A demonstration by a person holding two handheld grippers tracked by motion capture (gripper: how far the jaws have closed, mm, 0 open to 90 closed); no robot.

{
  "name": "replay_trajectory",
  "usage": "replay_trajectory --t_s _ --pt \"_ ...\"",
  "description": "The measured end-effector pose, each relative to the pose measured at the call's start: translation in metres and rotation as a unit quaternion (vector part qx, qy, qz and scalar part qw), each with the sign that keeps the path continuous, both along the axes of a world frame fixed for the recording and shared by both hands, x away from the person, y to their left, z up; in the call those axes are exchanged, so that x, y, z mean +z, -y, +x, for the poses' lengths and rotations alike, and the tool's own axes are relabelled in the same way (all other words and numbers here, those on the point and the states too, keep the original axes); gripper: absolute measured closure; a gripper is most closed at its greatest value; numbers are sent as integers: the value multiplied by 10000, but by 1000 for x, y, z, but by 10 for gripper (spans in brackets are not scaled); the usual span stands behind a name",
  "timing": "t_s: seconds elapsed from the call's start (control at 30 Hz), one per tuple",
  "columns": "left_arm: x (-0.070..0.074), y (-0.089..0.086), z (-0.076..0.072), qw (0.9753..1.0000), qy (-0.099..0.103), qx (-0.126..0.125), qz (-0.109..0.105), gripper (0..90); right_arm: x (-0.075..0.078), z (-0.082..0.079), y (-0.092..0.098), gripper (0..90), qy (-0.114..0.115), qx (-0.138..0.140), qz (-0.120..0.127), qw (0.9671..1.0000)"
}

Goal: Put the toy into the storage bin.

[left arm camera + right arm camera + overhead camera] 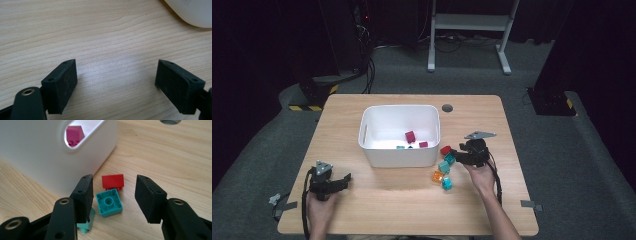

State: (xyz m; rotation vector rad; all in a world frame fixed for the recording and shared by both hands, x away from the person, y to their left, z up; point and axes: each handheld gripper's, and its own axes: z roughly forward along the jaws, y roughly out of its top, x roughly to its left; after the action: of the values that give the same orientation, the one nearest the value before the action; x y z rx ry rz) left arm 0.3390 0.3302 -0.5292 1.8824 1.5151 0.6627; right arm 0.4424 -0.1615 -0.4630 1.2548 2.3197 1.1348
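A white bin [399,150] stands mid-table with a magenta block [410,136] and a few smaller pieces inside. Loose blocks lie right of it: a red one [445,149], teal ones [449,159], an orange one [437,176]. My right gripper [457,154] is open just above them; in the right gripper view its jaws straddle a teal block [109,202] lying underside up, with the red block [113,181] beyond and the bin wall [37,152] to the left. My left gripper [344,180] is open over bare wood [105,50] at the front left, nothing between its pads [61,82].
A second teal block [86,225] peeks from behind the right gripper's left jaw. A round cable hole [447,108] sits in the table behind the bin. A bin corner [192,12] shows at the top right of the left gripper view. Beyond the table are a desk frame and cables.
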Motion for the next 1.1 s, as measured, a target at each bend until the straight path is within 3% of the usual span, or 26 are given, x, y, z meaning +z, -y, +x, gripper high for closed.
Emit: replay_trajectory --t_s 0.4,1.1 --pt "0 0 0 10000 0 1 -1 179 -24 5 -8 491 -159 73 -211 9996" --pt "0 0 0 10000 1 1 -1 180 -36 9 -14 495 -291 92 -314 9990"
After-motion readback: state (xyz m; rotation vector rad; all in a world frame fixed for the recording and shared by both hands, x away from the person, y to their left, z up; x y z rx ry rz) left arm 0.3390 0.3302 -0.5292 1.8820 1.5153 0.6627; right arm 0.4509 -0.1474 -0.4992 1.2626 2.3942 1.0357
